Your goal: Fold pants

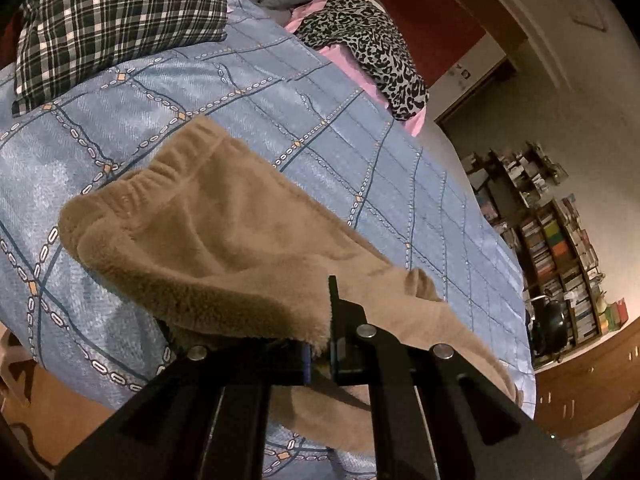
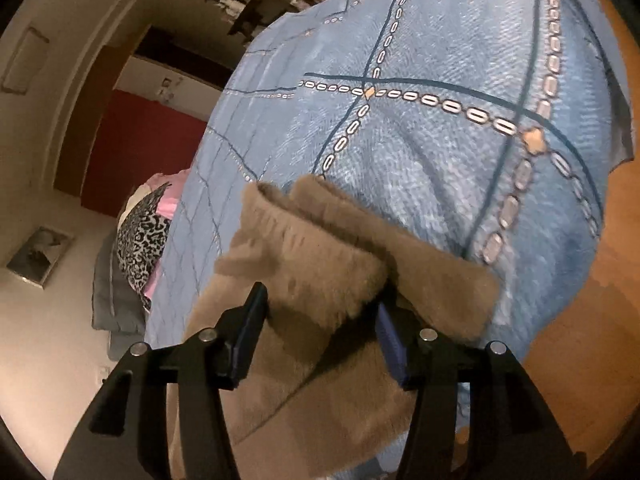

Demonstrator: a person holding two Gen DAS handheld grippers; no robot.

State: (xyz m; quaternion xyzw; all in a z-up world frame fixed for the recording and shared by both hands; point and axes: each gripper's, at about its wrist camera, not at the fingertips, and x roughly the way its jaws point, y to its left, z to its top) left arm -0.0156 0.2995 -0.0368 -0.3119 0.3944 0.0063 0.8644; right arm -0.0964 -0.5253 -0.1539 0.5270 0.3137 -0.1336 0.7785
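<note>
The tan fleece pants [image 1: 224,240] lie on the blue patterned bedspread [image 1: 328,128], with the left gripper [image 1: 320,354] closed on a fabric fold at 6 o'clock and the right gripper [image 2: 320,336] fingers [image 2: 250,328] spread open around the cuff end.

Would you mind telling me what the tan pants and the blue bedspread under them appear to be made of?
Pants: soft fleece or plush, going by the fuzzy nap and fluffy edges; matte, with a gathered elastic waistband. Bedspread: thin woven fabric, probably cotton or a blend, with visible weave texture, a slight sheen and a printed chain pattern.
</note>
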